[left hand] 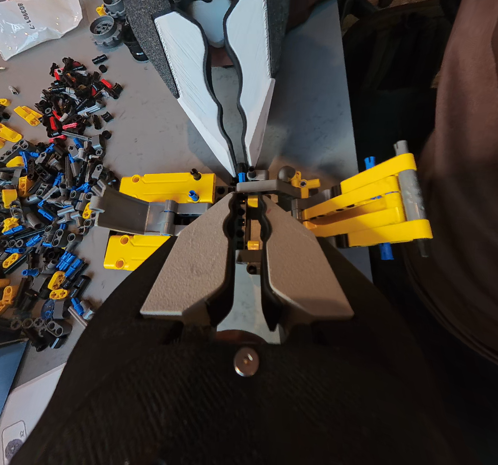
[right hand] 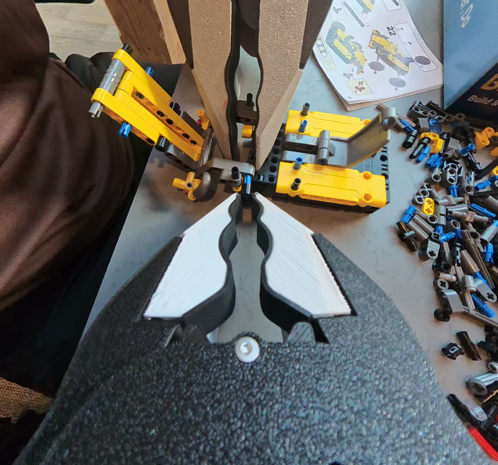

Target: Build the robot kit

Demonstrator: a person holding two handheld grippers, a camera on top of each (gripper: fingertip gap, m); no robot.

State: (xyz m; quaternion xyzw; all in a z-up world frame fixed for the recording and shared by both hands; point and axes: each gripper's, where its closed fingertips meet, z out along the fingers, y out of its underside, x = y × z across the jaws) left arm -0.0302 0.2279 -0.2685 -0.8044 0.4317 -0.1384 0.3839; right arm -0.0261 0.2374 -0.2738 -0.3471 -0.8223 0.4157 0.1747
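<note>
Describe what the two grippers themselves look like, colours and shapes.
The left gripper has grey-tan wedge fingers with wavy black inner pads on a ribbed black body with a silver screw. The right gripper has white, finely ridged wedge fingers, the same wavy black pads, and a speckled black body with a pale screw.

Grey table [right hand: 336, 236]: yellow brick model [right hand: 331, 182], loose parts pile [left hand: 48, 196], instruction booklet [right hand: 377, 47], plastic bag [left hand: 35, 20]
</note>
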